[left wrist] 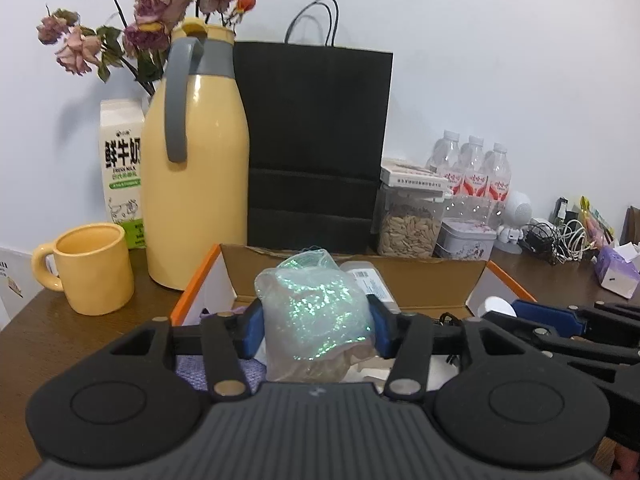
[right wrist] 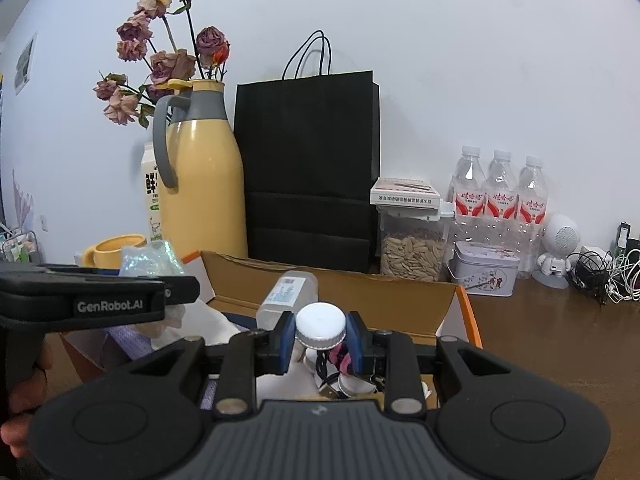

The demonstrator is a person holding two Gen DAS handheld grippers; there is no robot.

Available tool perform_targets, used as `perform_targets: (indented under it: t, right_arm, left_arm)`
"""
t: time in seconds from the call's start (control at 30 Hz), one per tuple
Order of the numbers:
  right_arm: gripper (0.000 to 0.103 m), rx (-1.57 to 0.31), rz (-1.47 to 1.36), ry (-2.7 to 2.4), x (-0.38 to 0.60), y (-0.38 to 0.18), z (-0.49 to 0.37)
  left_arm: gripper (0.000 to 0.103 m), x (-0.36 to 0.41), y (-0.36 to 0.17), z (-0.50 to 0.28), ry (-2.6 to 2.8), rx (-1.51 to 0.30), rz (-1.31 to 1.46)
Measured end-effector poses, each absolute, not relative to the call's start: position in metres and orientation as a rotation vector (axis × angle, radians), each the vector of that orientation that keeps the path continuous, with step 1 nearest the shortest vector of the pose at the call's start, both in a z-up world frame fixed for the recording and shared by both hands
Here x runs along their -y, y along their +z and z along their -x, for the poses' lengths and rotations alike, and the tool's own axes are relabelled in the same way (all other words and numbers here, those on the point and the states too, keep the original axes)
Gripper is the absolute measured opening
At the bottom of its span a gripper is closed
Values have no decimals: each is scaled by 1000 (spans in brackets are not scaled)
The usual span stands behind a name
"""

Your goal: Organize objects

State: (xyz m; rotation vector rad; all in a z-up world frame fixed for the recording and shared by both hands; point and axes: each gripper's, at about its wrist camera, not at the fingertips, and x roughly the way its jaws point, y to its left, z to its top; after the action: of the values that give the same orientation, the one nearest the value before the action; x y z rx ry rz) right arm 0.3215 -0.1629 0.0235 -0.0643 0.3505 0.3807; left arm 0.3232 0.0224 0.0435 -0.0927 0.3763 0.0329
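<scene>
My left gripper [left wrist: 316, 326] is shut on a translucent bag of iridescent glitter [left wrist: 316, 312] and holds it above an open cardboard box [left wrist: 352, 272] with orange edges. My right gripper [right wrist: 320, 338] is shut on a white-capped bottle [right wrist: 320, 326] over the same box [right wrist: 384, 286]. A clear plastic bottle with a label [right wrist: 286, 294] leans inside the box. The glitter bag also shows in the right wrist view [right wrist: 152, 258], beside the left gripper body. White paper, purple cloth and small items lie in the box under the grippers.
Behind the box stand a yellow thermos jug [left wrist: 196, 160], a yellow mug [left wrist: 92, 268], a milk carton [left wrist: 122, 168], a black paper bag [left wrist: 316, 140], a seed jar [left wrist: 410, 224], a tin [left wrist: 466, 240], water bottles [left wrist: 474, 168] and cables [left wrist: 560, 240] on the brown table.
</scene>
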Motion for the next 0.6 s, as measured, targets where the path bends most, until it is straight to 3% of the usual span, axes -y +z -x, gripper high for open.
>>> perform_targets:
  t: [0.03, 0.07, 0.13, 0.2, 0.23, 0.6]
  right_arm:
    - [27, -349, 64, 371, 163, 23, -321]
    - [27, -348, 65, 354, 164, 23, -320]
    - [44, -351, 64, 339, 167, 21, -320]
    - [99, -354, 50, 334, 171, 19, -320]
    - [103, -348, 40, 329, 173, 18, -319]
    - [103, -340, 34, 318, 178, 22, -314]
  left_arm:
    - [70, -22, 44, -321, 34, -367, 90]
    - [88, -22, 44, -320, 37, -357, 90]
    - [103, -23, 45, -316, 44, -331, 96]
    - [103, -24, 46, -316, 53, -326, 94]
    - [103, -24, 47, -316, 60, -327, 93]
    - [103, -22, 49, -315, 38, -356, 78]
